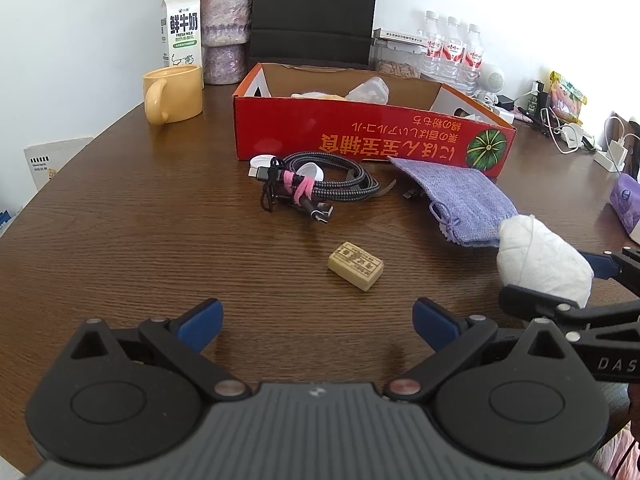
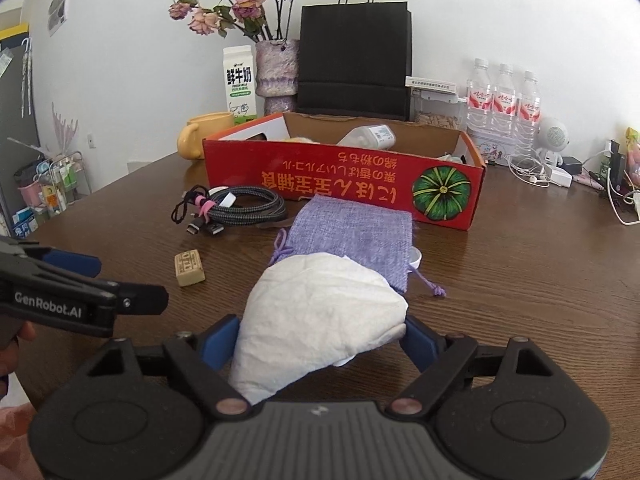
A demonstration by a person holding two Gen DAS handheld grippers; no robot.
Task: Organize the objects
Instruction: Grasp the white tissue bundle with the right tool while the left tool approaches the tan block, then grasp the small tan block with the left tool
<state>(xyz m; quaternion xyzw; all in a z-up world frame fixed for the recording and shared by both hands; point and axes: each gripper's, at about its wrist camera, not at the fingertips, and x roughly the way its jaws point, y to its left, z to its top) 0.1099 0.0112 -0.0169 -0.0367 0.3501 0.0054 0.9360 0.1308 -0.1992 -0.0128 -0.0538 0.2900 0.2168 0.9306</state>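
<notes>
My right gripper (image 2: 320,338) is shut on a white paper-wrapped bundle (image 2: 316,320), held just above the table; the bundle also shows in the left wrist view (image 1: 544,264). My left gripper (image 1: 318,320) is open and empty, low over the table, with a small tan block (image 1: 355,266) just ahead of it. The block also shows in the right wrist view (image 2: 189,267). A purple cloth pouch (image 2: 352,232) lies flat beyond the bundle. A coiled braided cable (image 1: 316,182) lies in front of the open red cardboard box (image 1: 372,136), which holds a plastic bottle and other items.
A yellow mug (image 1: 173,94), milk carton (image 1: 181,26), vase with dried flowers (image 2: 276,72) and black paper bag (image 2: 356,60) stand behind the box. Water bottles (image 2: 504,100), a small white speaker and chargers with cables (image 2: 552,172) crowd the back right.
</notes>
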